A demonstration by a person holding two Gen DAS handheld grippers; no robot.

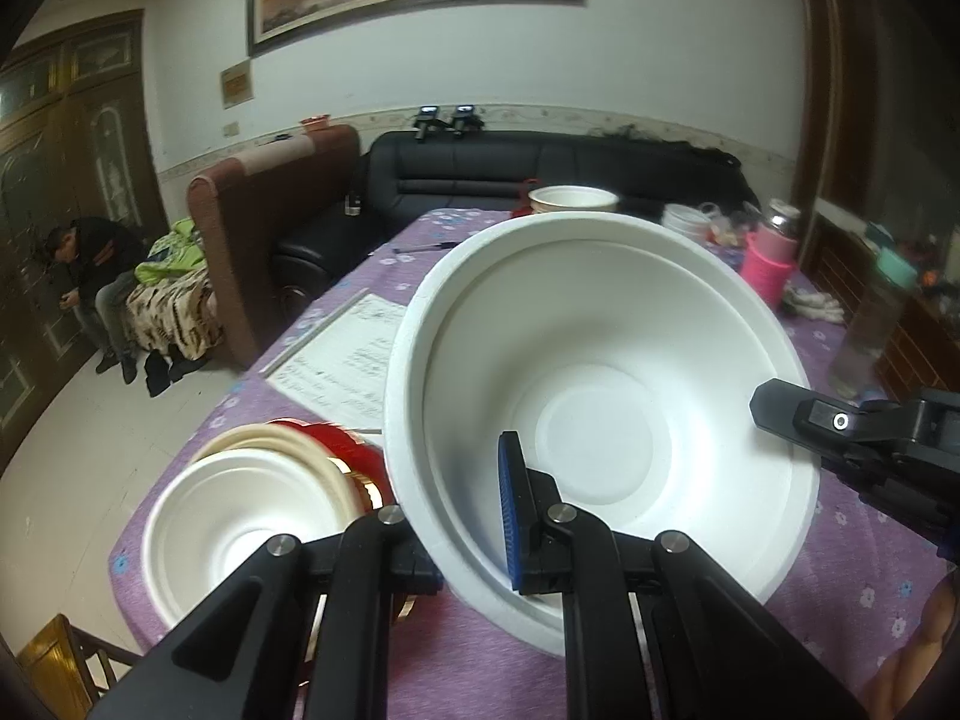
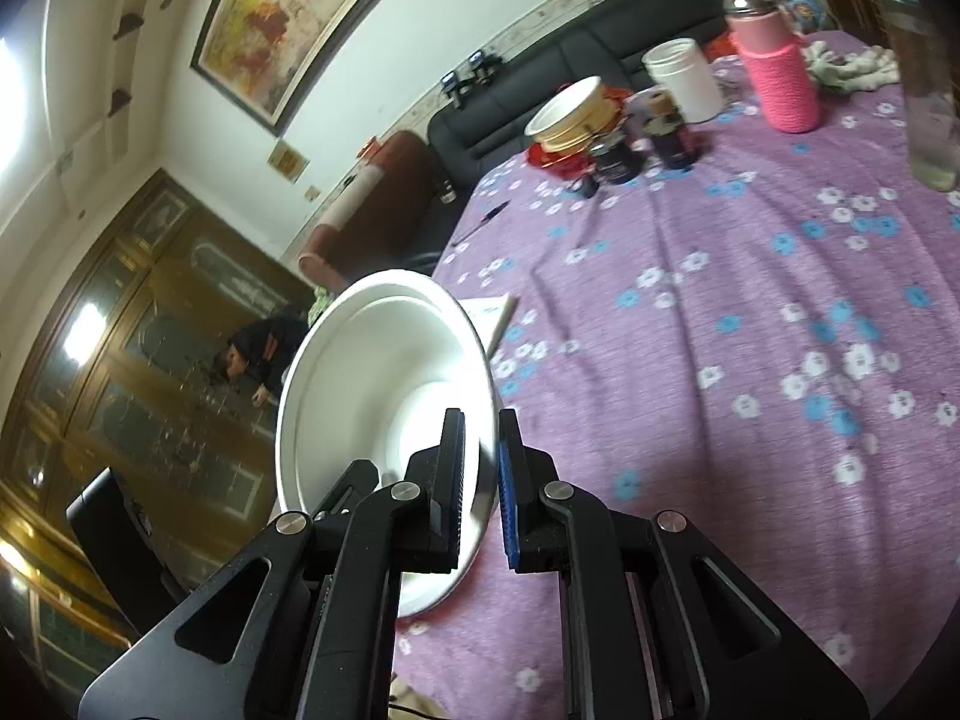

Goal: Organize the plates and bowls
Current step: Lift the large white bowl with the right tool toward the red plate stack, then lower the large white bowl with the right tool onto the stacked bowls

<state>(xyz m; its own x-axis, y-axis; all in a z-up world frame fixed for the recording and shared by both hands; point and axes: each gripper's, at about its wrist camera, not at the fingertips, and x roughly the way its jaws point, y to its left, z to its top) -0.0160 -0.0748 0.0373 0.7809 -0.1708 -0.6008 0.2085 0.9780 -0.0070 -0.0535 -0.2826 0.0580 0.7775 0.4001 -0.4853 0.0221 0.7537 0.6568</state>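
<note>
The left gripper [image 1: 462, 516] was clamped on the near rim of a white bowl [image 1: 600, 396] that filled the centre of its view, one blue pad inside the wall, the other finger hidden behind it; the bowl was tilted, its mouth facing the camera, above the purple cloth [image 1: 480, 666]; the right gripper [image 1: 774, 408] entered from the right edge of that frame and reached the bowl's far rim; in the right wrist view the right gripper [image 2: 480, 468] pinched the rim narrowly, and the bowl [image 2: 384, 396] stood almost on edge at lower centre, off the table's left side; so both grippers held one bowl. A stack [image 1: 240, 492] sat at lower left of the left view, a white bowl on cream ones, with something red and gold under it, probably a dish, though blur made that unsure; another stack [image 2: 567, 114] stood at upper centre of the right view beside a white jar [image 2: 684, 81] and a pink flask [image 2: 780, 78]. The thin rim could have bent or slipped from a pad if the two hands had pulled apart or twisted unevenly; the steep tilt could have made the bowl catch the stack's edge and shove it over.
</note>
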